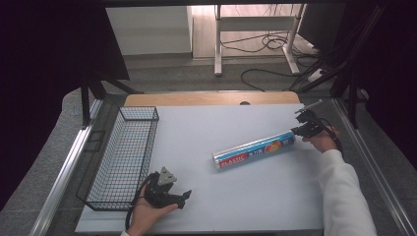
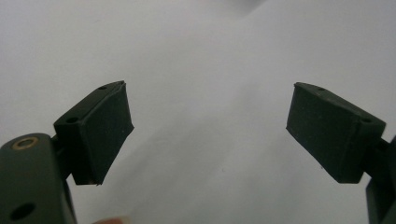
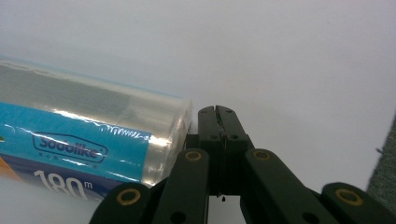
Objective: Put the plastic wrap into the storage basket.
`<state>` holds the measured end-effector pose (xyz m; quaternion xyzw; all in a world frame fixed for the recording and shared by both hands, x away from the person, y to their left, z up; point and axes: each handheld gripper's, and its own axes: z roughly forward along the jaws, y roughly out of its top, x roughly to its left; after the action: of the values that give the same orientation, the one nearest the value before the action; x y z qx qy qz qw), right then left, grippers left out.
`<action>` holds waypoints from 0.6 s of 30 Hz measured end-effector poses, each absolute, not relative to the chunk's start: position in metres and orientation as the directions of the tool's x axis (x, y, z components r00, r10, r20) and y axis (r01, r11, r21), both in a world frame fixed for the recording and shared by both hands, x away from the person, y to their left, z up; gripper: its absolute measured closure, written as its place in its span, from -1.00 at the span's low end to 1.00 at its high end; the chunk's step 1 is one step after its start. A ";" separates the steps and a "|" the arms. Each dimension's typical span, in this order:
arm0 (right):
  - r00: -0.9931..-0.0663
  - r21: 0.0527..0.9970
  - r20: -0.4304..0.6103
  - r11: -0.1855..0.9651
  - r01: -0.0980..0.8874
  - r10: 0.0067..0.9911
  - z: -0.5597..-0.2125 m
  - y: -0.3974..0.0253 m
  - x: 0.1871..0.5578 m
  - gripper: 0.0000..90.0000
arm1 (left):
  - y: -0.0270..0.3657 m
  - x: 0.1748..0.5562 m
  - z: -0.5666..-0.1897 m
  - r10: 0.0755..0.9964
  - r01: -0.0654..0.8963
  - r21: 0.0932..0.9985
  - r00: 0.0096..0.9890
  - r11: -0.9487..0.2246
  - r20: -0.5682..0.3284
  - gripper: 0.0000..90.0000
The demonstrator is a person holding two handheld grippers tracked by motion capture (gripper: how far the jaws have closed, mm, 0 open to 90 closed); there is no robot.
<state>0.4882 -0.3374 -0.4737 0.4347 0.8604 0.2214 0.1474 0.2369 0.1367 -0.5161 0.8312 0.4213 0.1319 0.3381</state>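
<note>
A roll of plastic wrap [image 1: 253, 150] in a blue, red and orange wrapper lies slantwise on the pale table top [image 1: 211, 206], right of the middle. My right gripper [image 1: 298, 131] sits at the roll's far right end, jaws pressed together with nothing between them. In the right gripper view the roll [image 3: 88, 140] lies just left of the shut right gripper [image 3: 215, 109], touching or nearly touching its side. My left gripper [image 1: 185, 195] rests near the front left of the table, beside the basket. In the left gripper view the left gripper [image 2: 210, 121] stands wide open over bare table.
A black wire basket [image 1: 125, 157] stands along the table's left side, nothing visible inside it. A wooden strip [image 1: 211, 98] runs along the far edge. Metal rails flank the table. Beyond it are desk legs and cables on the floor.
</note>
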 end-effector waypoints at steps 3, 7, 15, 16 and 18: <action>-0.588 0.507 -0.063 0.533 0.677 0.806 -0.474 -0.326 0.483 1.00 | 0.137 0.237 -0.516 0.788 0.610 0.673 0.613 -0.418 -0.066 -0.70; -0.608 0.510 -0.060 0.547 0.663 0.792 -0.475 -0.311 0.476 1.00 | 0.137 0.236 -0.513 0.787 0.604 0.681 0.613 -0.413 -0.068 -0.70; -0.655 0.508 -0.068 0.591 0.626 0.753 -0.477 -0.285 0.464 1.00 | 0.139 0.235 -0.510 0.791 0.596 0.694 0.608 -0.403 -0.063 -0.69; -0.655 0.508 -0.068 0.591 0.626 0.753 -0.477 -0.285 0.464 1.00 | 0.139 0.235 -0.510 0.791 0.596 0.694 0.608 -0.403 -0.063 -0.69; -0.670 0.500 -0.075 0.609 0.616 0.739 -0.477 -0.275 0.460 1.00 | 0.140 0.235 -0.508 0.796 0.593 0.702 0.602 -0.395 -0.061 -0.69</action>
<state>0.4603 -0.2748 -0.4767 0.3822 0.8861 0.2228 0.1382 0.2347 0.1404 -0.5080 0.8227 0.4221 0.1436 0.3527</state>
